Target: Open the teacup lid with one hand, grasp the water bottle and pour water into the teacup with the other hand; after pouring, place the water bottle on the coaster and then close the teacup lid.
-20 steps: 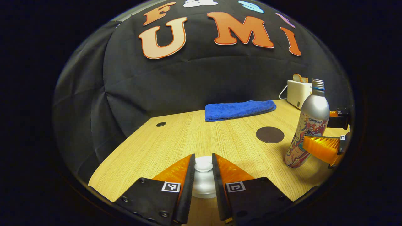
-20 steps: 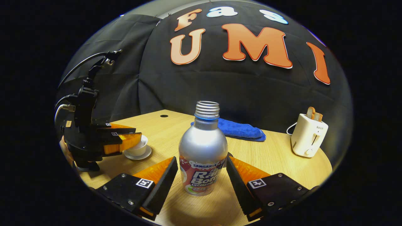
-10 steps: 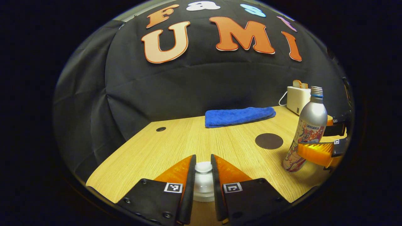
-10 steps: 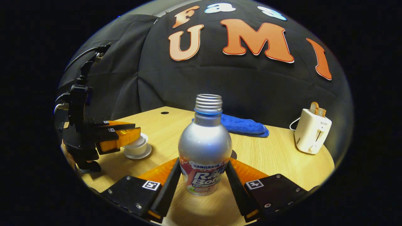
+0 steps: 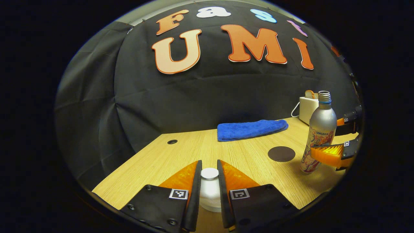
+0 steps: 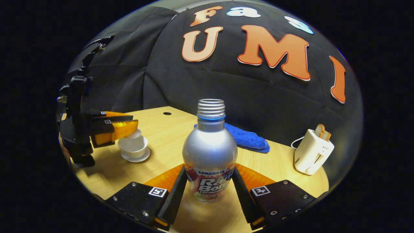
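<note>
Black cloth walls close in behind a pale wooden tabletop (image 5: 181, 155) that carries everything.

Closest in the left gripper view, the left hand-held gripper (image 5: 209, 176) has its two fingers pinched on the knob of the white teacup lid (image 5: 209, 186). In the right gripper view that same hand-held gripper (image 6: 124, 129) holds the lid (image 6: 133, 134) lifted clear of the white teacup (image 6: 133, 146), which sits on its saucer (image 6: 135, 157) near the tabletop's left edge.

The right hand-held gripper (image 6: 209, 186) has both fingers pressed against the lower sides of the silver water bottle (image 6: 209, 155), which stands upright with its threaded mouth uncapped. In the left gripper view the bottle (image 5: 318, 131) is near the right edge, clasped by the right hand-held gripper (image 5: 326, 155).

Just left of the bottle there, a dark round coaster (image 5: 281, 153) lies flat and bare. Farther back, a folded blue towel (image 5: 252, 129) lies along the rear edge. A white toaster (image 6: 312, 150) holding bread stands at the far right corner, and a small round hole (image 5: 172, 141) marks the back left of the tabletop.
</note>
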`<state>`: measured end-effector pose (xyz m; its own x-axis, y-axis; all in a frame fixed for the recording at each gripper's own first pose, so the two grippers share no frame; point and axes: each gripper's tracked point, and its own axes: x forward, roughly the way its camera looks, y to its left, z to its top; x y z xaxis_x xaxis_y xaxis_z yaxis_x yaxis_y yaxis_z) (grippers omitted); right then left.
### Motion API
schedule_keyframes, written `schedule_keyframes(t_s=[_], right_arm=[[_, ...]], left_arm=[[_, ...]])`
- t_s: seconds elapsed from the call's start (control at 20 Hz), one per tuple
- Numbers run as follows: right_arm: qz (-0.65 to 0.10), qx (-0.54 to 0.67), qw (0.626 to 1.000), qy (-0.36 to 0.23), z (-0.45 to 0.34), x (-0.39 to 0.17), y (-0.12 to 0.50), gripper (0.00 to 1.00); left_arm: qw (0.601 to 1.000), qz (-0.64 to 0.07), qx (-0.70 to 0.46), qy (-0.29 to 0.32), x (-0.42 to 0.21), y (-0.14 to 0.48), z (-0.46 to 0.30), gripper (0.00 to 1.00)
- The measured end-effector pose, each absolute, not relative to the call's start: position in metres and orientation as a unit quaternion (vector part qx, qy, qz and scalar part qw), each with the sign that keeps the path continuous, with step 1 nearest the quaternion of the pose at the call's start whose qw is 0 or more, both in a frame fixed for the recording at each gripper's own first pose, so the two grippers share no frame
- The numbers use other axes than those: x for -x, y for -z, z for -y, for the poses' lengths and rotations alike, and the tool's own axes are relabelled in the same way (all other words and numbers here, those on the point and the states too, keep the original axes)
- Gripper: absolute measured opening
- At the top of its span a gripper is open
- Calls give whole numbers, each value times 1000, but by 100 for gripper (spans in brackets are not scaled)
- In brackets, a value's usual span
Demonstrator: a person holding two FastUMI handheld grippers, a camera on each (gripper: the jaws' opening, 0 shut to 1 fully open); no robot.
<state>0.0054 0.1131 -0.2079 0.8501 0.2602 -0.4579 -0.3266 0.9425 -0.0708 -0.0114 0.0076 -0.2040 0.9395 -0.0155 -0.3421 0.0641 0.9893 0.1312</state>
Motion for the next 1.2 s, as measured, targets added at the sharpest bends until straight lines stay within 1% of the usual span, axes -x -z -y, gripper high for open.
schedule_keyframes(t_s=[0.25,0.3,0.35,0.4,0.45,0.6,0.8,0.85,0.9,0.95,1.0,1.2], right_arm=[[-220,166,950,-143,-103,-19,199,80],[-224,180,948,-140,-101,-21,198,80],[-224,195,944,-141,-101,-19,200,80],[-221,212,941,-144,-103,-20,196,80],[-215,228,938,-146,-108,-23,189,80],[-195,265,930,-161,-120,-33,177,80],[-181,306,914,-195,-143,-35,175,80],[-176,316,910,-202,-149,-36,174,80],[-171,327,906,-208,-154,-37,174,80],[-164,337,903,-211,-160,-38,173,80],[-160,347,899,-213,-163,-40,175,80],[-151,398,876,-228,-180,-41,193,80]], left_arm=[[984,-163,-64,9,13,194,-27,33],[984,-165,-62,8,13,193,-30,29],[985,-162,-61,5,13,190,-35,33],[985,-160,-61,2,13,185,-40,29],[986,-156,-58,-2,14,182,-46,33],[988,-144,-44,-16,18,168,-64,33],[988,-145,-45,-40,29,167,-92,33],[987,-147,-47,-46,32,168,-99,29],[986,-148,-49,-52,35,169,-105,33],[986,-150,-49,-57,37,170,-111,29],[985,-151,-50,-60,41,170,-115,33],[985,-148,-49,-70,46,170,-126,33]])
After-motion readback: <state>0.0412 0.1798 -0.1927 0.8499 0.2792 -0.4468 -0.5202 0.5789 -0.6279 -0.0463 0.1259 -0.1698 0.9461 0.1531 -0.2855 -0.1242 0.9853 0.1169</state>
